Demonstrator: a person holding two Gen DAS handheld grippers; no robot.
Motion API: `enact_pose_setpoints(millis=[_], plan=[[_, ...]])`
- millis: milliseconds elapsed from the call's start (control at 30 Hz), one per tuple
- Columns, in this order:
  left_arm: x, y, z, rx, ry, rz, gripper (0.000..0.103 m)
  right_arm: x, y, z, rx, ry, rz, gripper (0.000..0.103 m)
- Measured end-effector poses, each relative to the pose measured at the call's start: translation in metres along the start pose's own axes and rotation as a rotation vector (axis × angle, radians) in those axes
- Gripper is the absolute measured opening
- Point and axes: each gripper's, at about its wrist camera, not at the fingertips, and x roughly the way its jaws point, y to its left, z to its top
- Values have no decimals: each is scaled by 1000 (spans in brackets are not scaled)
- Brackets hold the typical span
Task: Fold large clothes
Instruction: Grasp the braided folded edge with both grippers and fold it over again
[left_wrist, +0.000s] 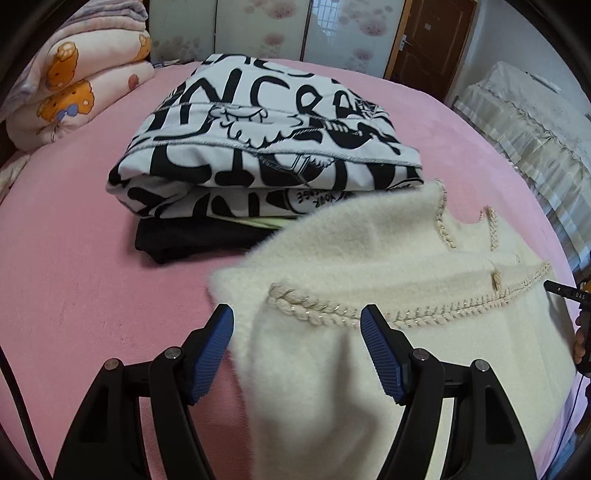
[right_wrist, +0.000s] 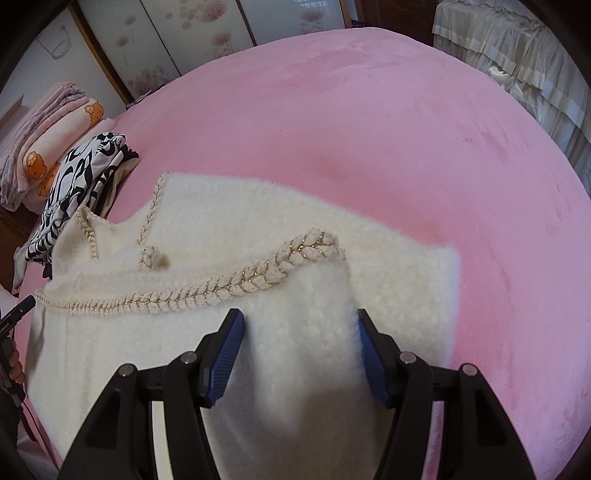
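- Fabric of one cream fluffy sweater (left_wrist: 369, 266) lies on the pink bed (left_wrist: 74, 266), filling the 5 o'clock part of the left wrist view; its lower end is cut off by the frame.
- Left gripper (left_wrist: 297, 350): jaws spread wide, a raised fold of the sweater between the two blue pads (left_wrist: 212, 354); whether either pad touches the fluff is hard to tell.
- Right gripper (right_wrist: 299, 354): jaws also wide, a hump of the sweater (right_wrist: 221, 229) between them, the right pad's edge partly buried in fluff.
- One braided trim (right_wrist: 229, 284) with gold thread runs across the sweater just beyond the right gripper's pads.
- One folded black-and-white printed garment (left_wrist: 266, 136) sits at 12 o'clock in the left view, on a dark item (left_wrist: 192, 236) mostly hidden beneath it.
- One stack of folded blankets (left_wrist: 74, 77) at 10 o'clock, partly cut off.
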Motion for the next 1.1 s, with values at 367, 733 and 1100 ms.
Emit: enact_pose_setpoints(millis=[367,733,1100], plan=[[29,-12,-4,81,89,55,55,5,5,0,-40,-19,-24,53],[-30,-53,-21,209,-67,284,9,-49,55,-34,-192,-174,-193,11],[-97,-75,21,101,-295,367,6,-143,55,-12,-98,-428,-218,8]])
